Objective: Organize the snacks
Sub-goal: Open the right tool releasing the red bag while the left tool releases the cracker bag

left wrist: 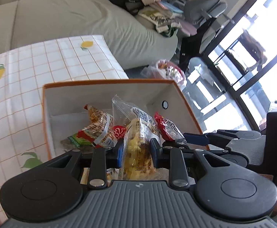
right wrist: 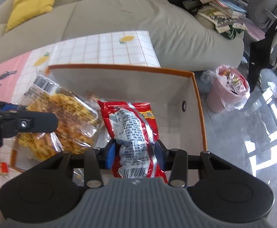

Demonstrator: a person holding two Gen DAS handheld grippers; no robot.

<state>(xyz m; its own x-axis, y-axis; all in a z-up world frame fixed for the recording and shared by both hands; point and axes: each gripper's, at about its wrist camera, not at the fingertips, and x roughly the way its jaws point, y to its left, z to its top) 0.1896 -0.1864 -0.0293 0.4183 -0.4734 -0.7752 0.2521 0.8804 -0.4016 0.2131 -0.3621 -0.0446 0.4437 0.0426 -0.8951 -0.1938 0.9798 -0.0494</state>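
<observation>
Both claws are hanging over the orange-rimmed box (right wrist: 199, 102), the left claw (left wrist: 138, 150) clenching a clear yellow snack pack (left wrist: 138, 142), the right claw (right wrist: 135, 152) clenching a red packet (right wrist: 132, 131), each packet pointing lengthwise ahead and down into the box directly below.

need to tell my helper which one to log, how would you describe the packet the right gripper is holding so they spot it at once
Find the orange-rimmed box at the table's edge in front of the sofa. Over it, the right gripper is shut on a red snack packet with a silvery back panel of dense print and a barcode. The clear bag of yellow snacks beside it is see-through; this one is opaque red.
</observation>
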